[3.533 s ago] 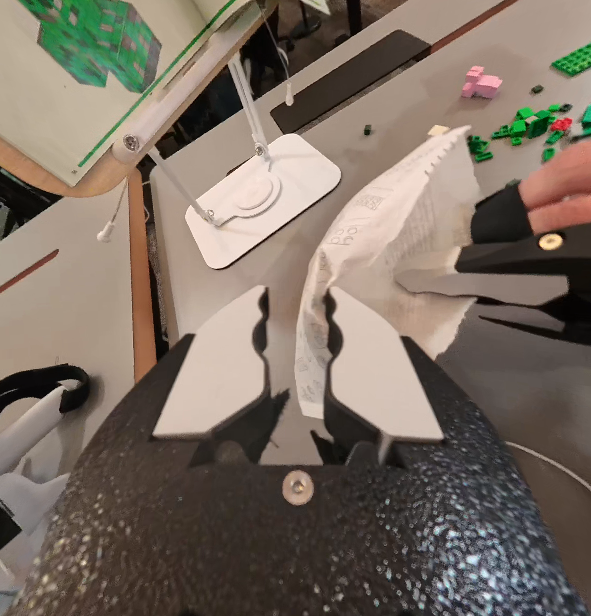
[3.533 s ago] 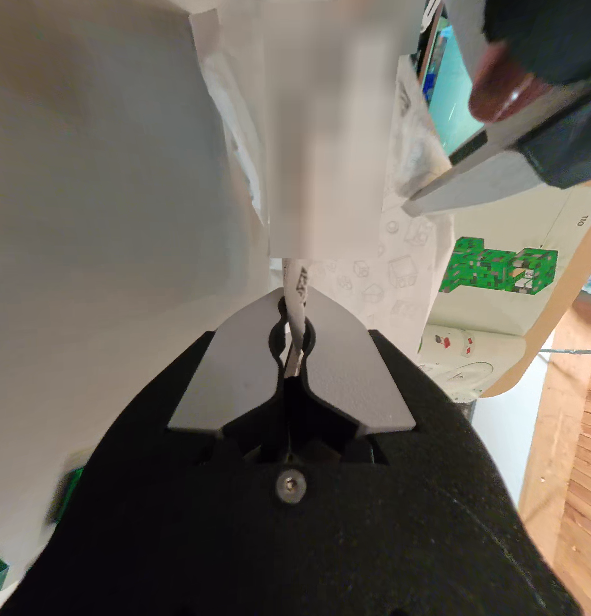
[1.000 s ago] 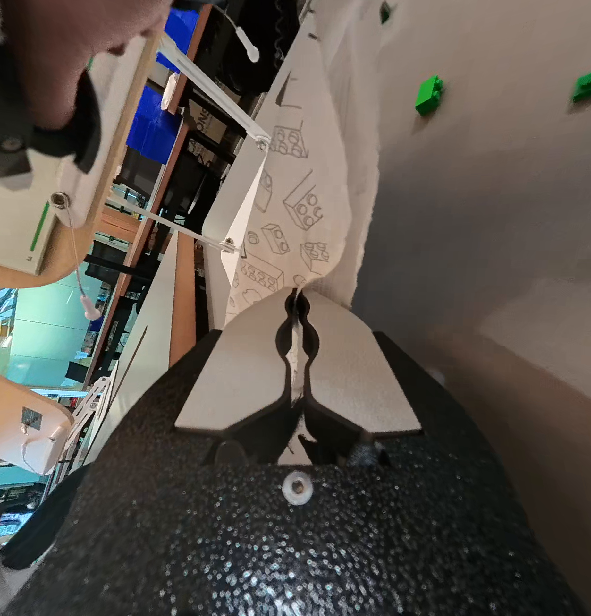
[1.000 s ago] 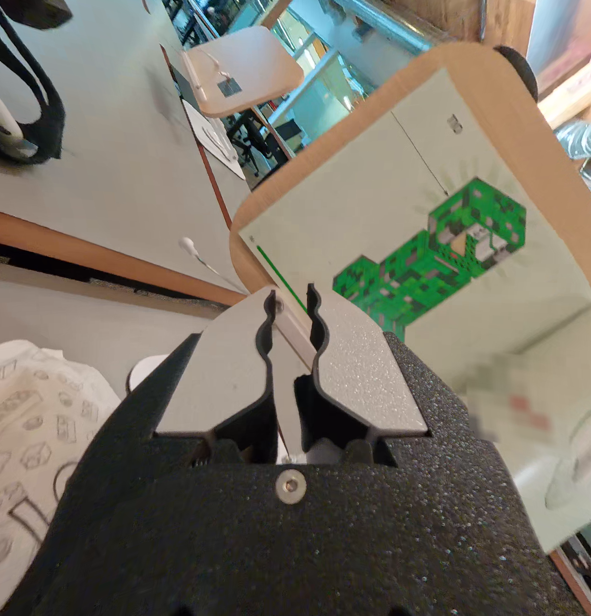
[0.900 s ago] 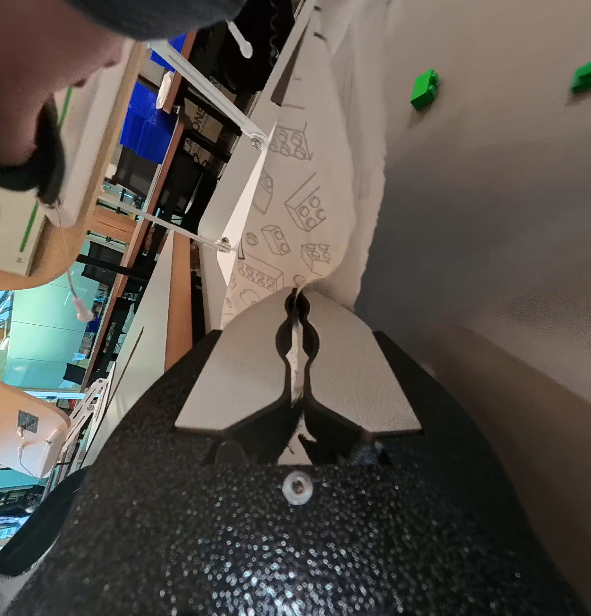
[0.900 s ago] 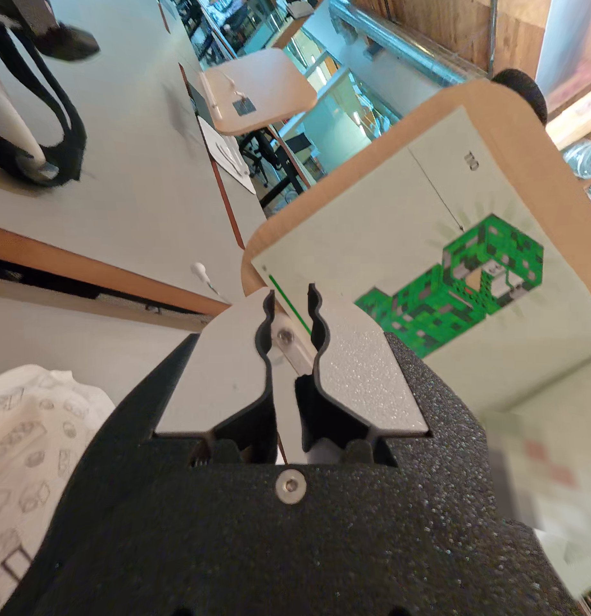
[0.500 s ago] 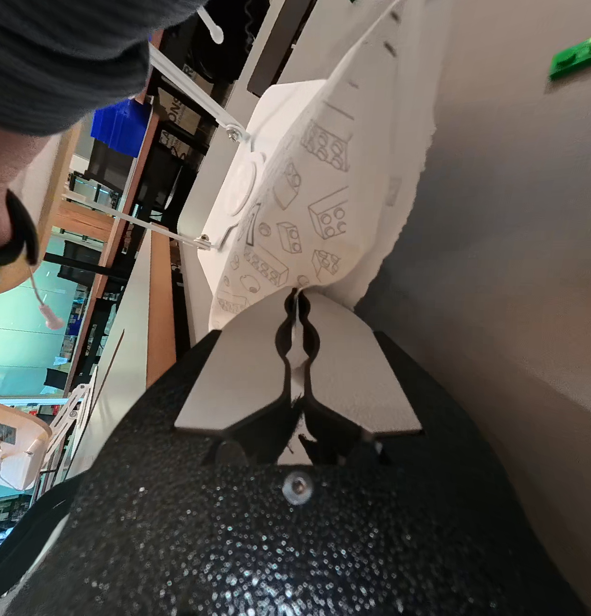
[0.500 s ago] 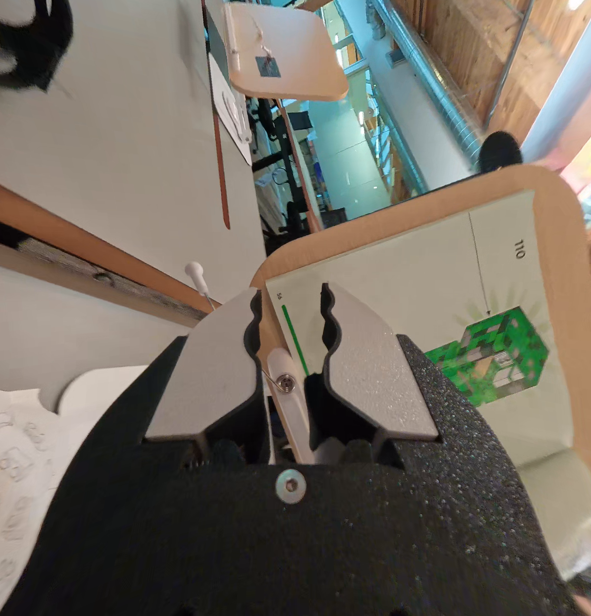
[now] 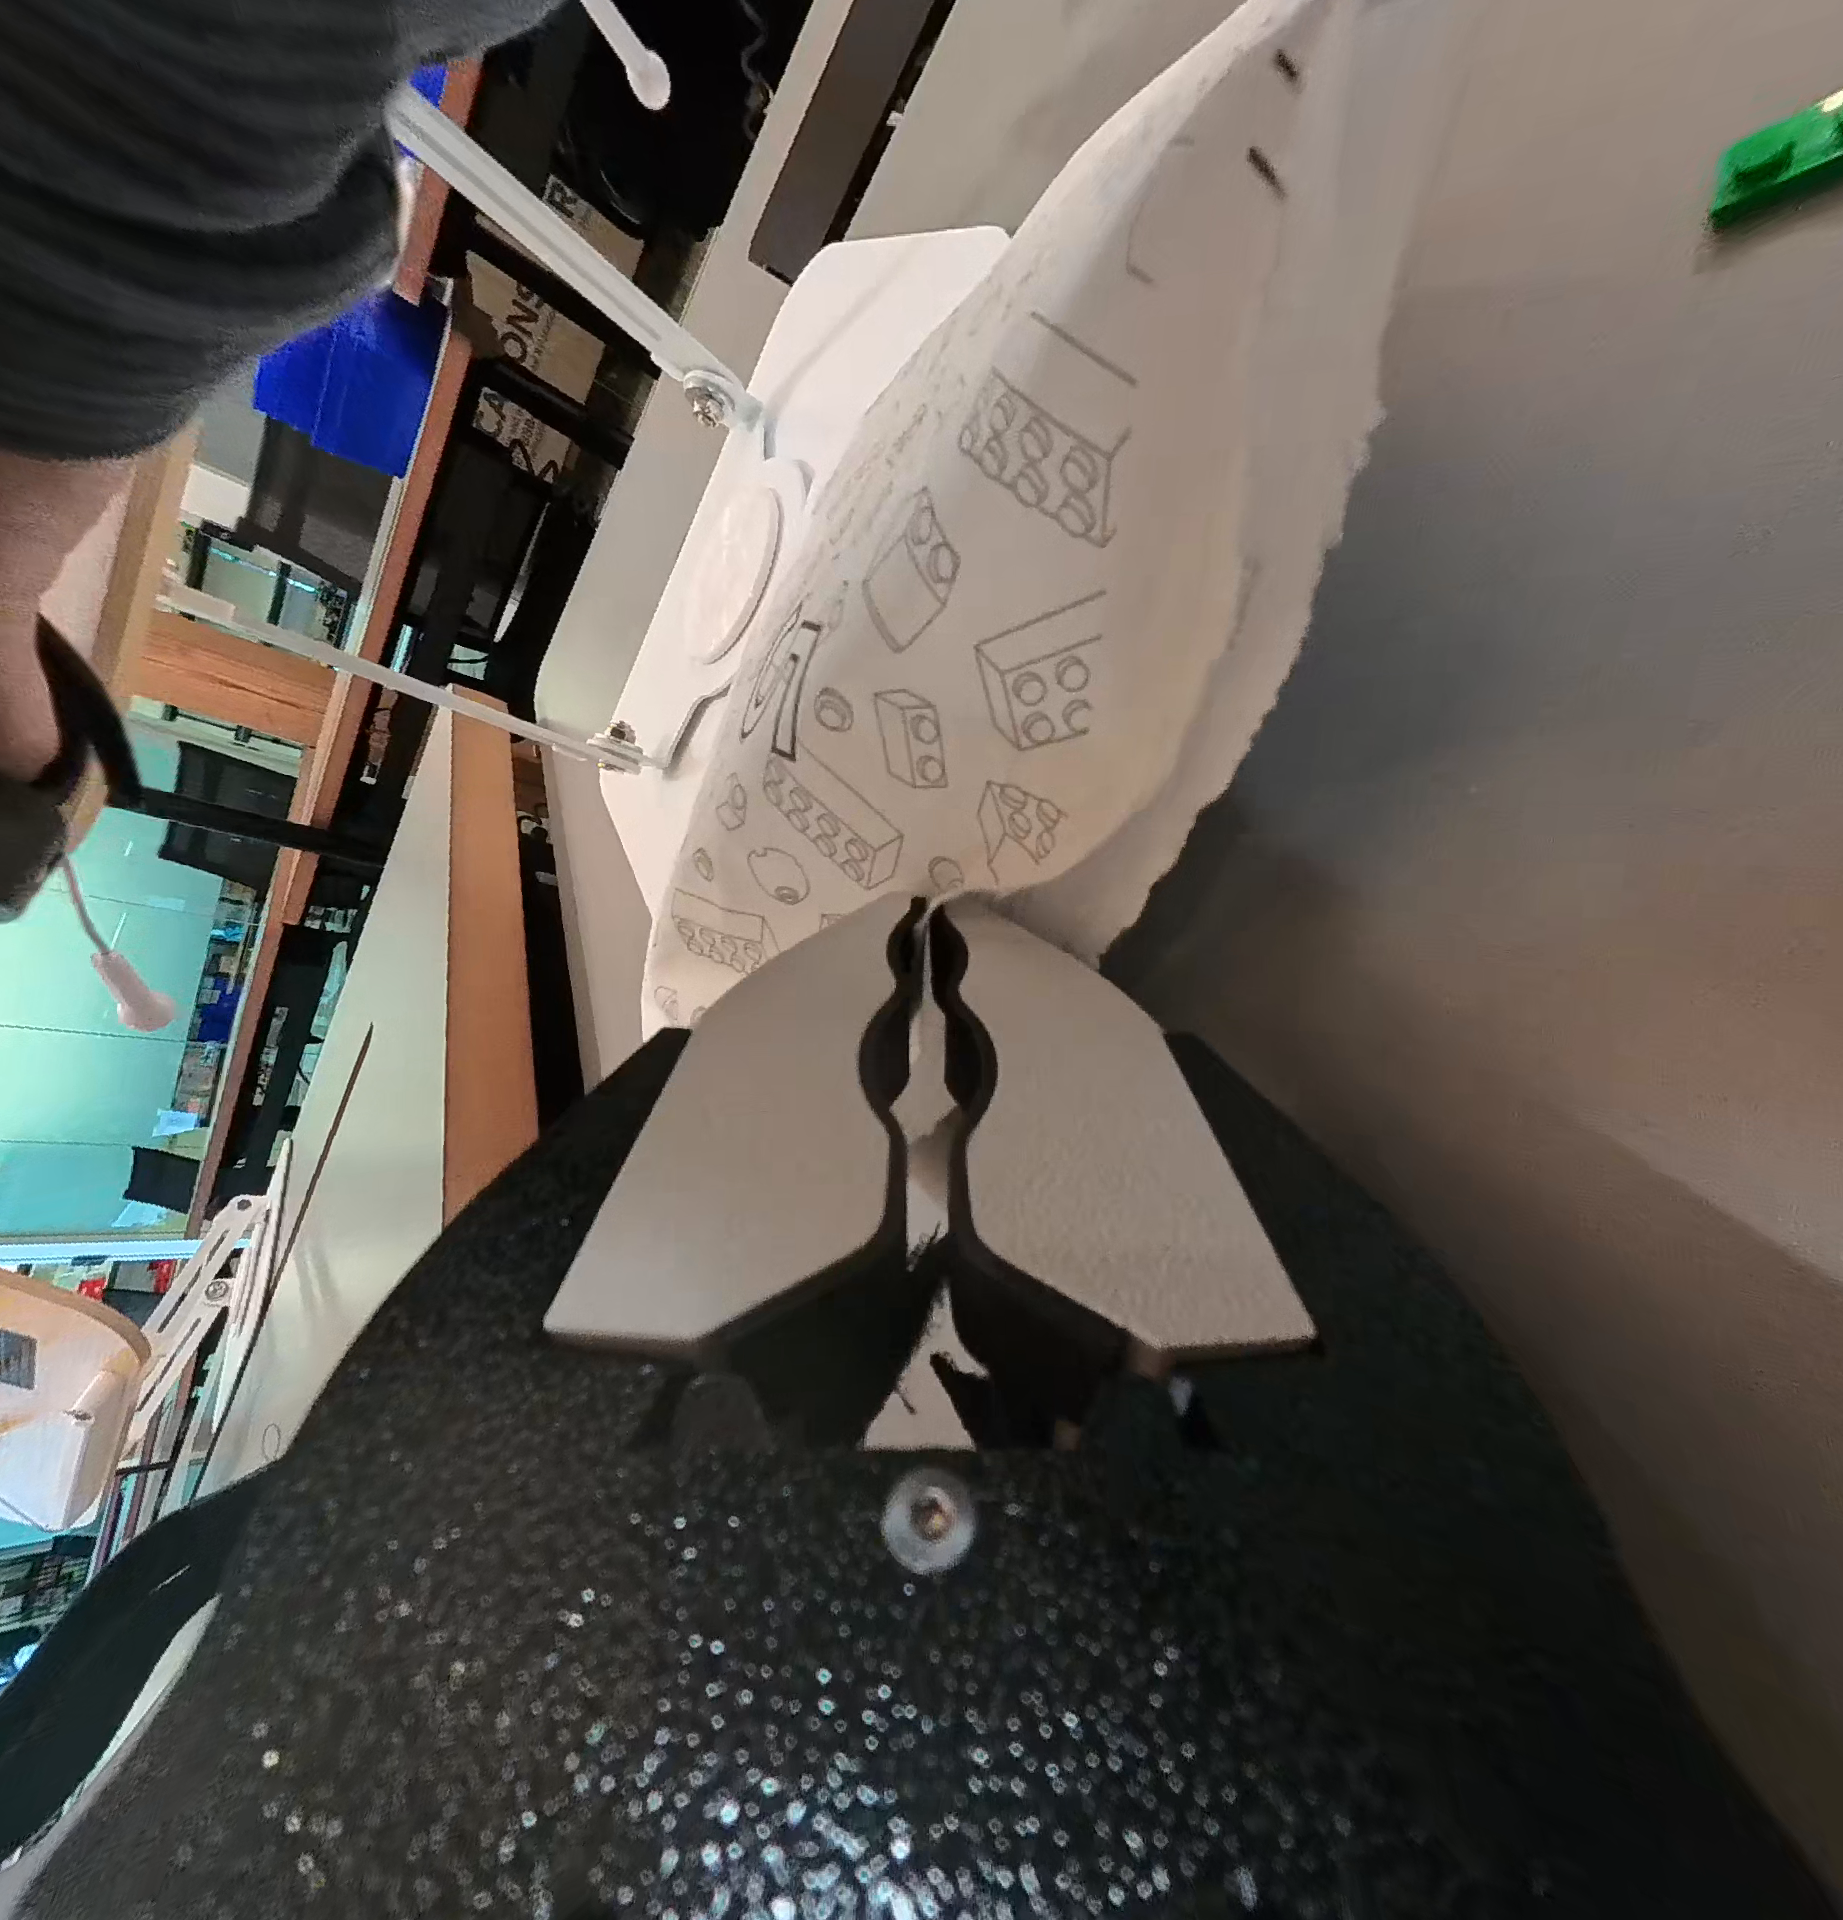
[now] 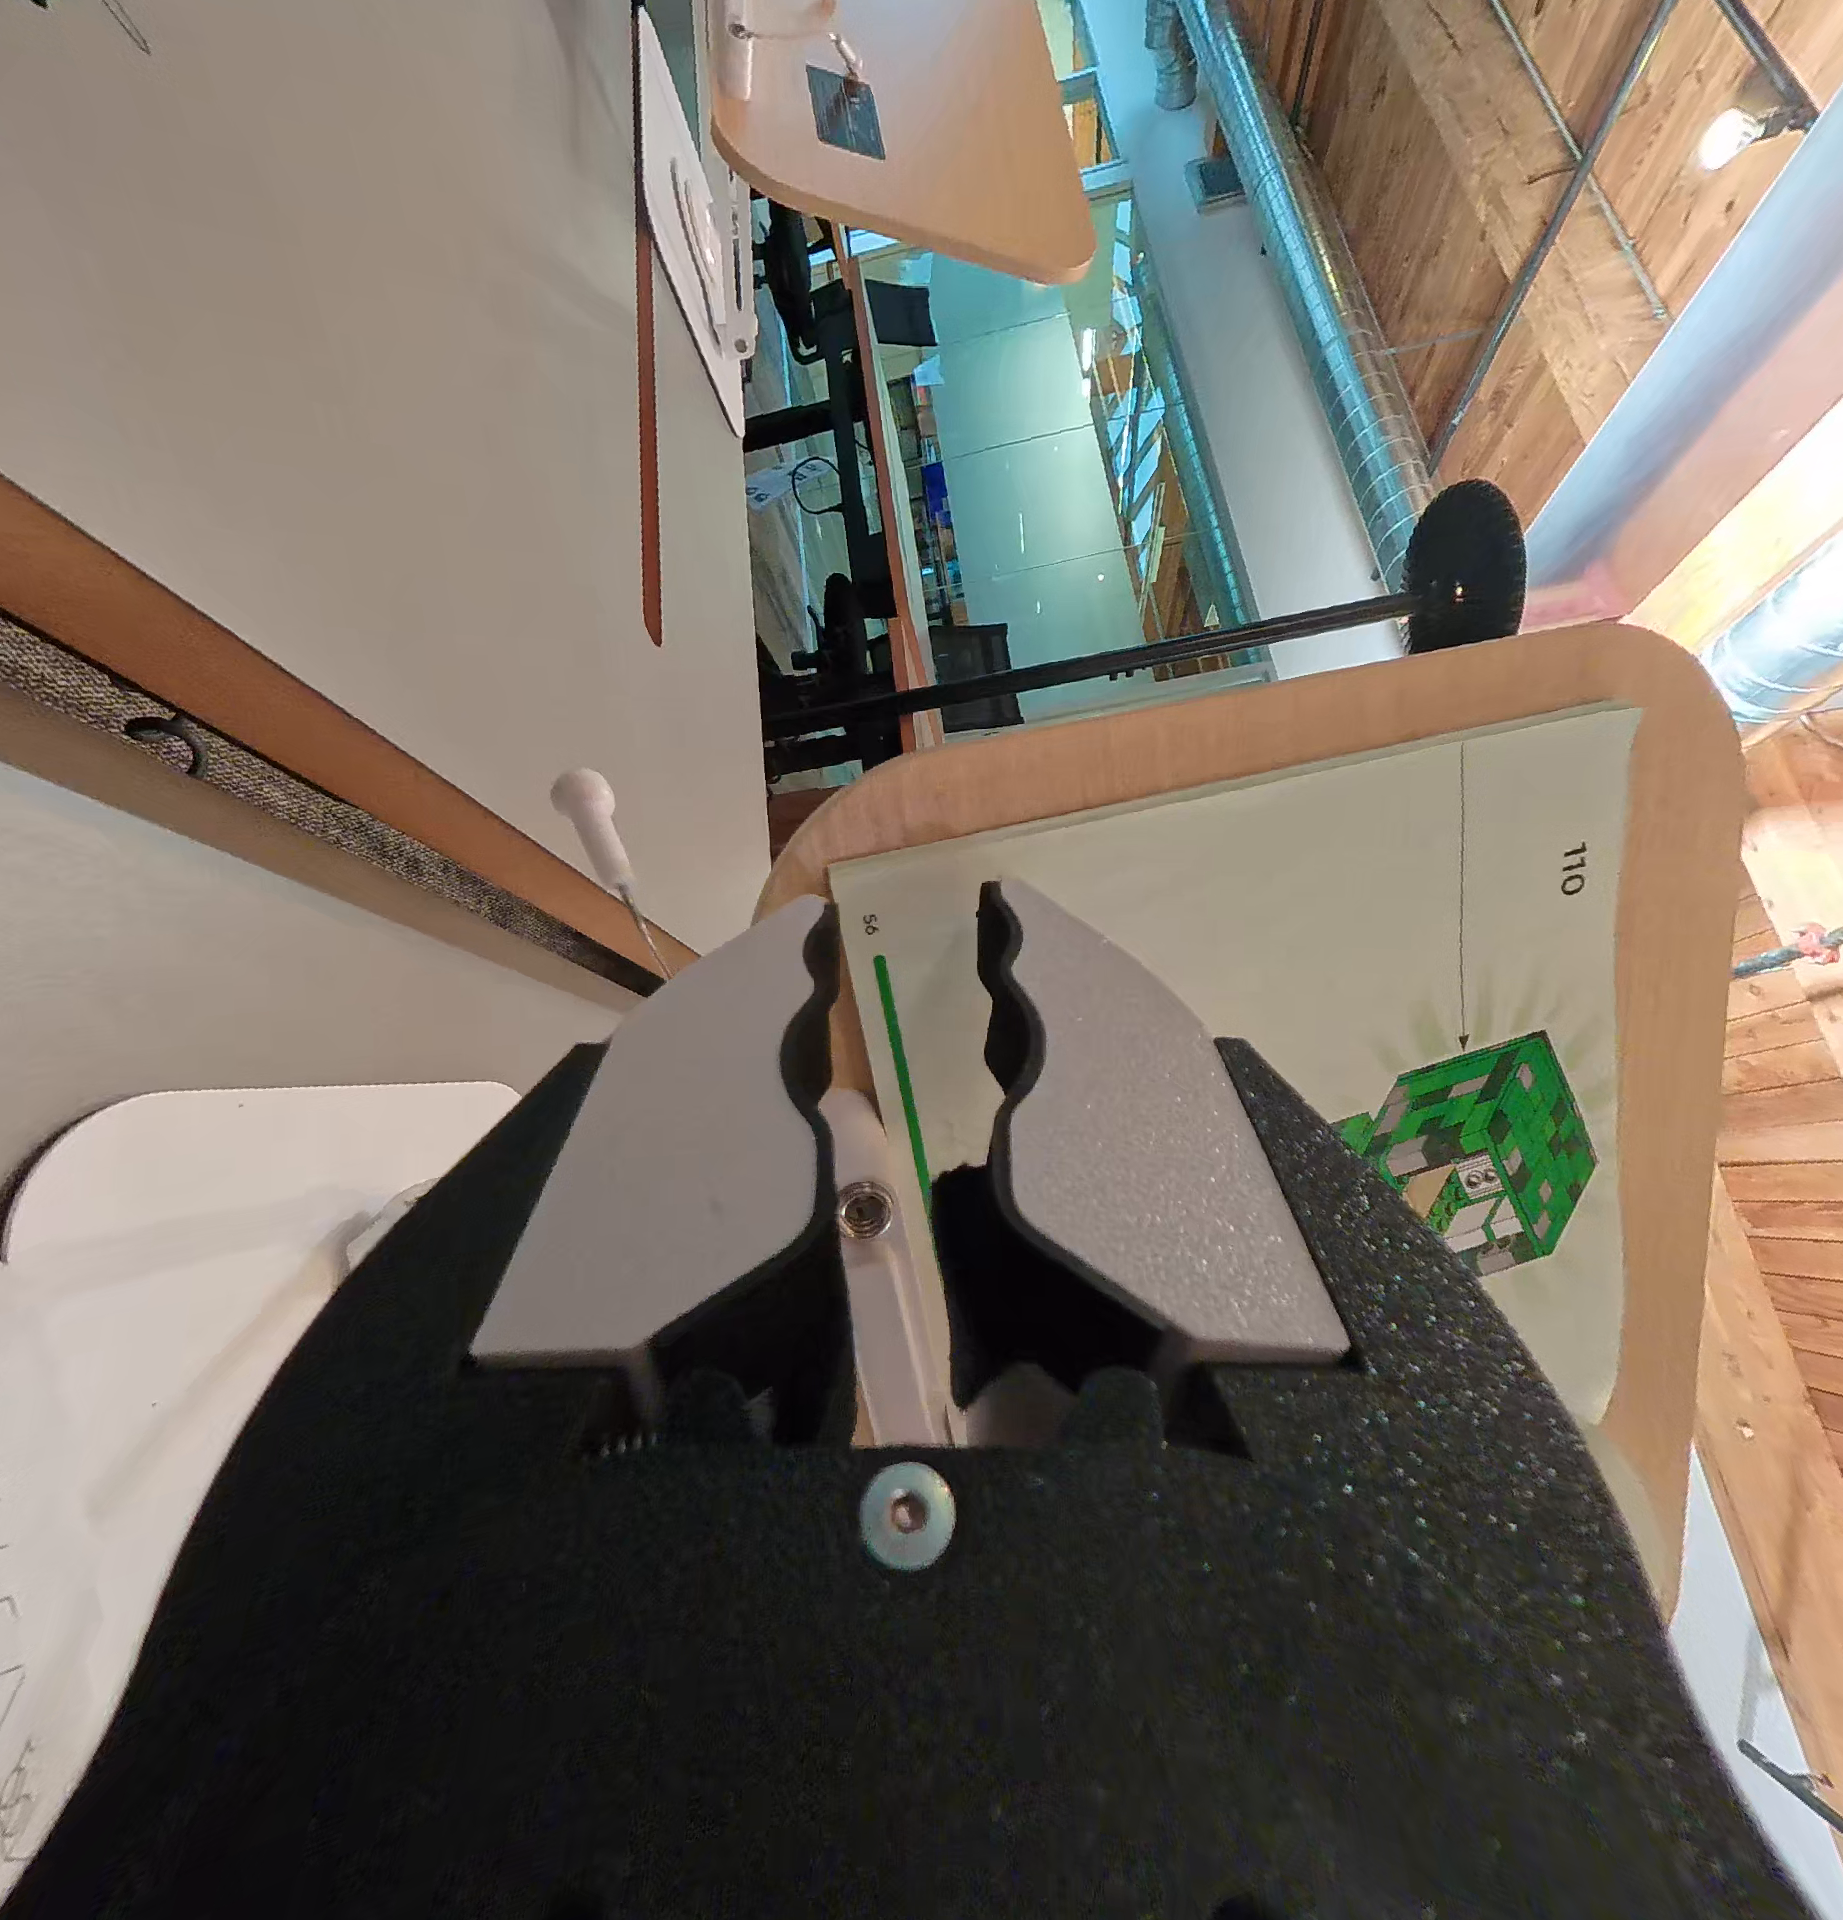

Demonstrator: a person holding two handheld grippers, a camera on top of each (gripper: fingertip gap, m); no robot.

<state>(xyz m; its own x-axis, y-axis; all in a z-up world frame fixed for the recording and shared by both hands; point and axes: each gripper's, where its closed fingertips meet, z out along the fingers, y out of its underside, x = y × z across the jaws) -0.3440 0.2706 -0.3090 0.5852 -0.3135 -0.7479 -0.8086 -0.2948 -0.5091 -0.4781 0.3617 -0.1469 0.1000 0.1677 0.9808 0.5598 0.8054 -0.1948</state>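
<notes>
1. The white paper bag (image 9: 1010, 582), printed with grey brick drawings and torn along its right edge, fills the centre of the left wrist view.
2. The left gripper (image 9: 925, 920) has its fingers closed on the bag's lower edge.
3. A green brick (image 9: 1795, 156) at upper right is blurred.
4. The right gripper (image 10: 901, 914) has its fingers narrowly apart around the corner of the instruction page (image 10: 1260, 935) on a wooden board (image 10: 1312, 717), holding nothing.

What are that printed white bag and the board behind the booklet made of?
The white bag looks like thin matte paper: it creases softly and has a ragged, torn-looking edge. The board looks like pale, smooth-finished wood or plywood, judging by its faint grain and rounded corners.
</notes>
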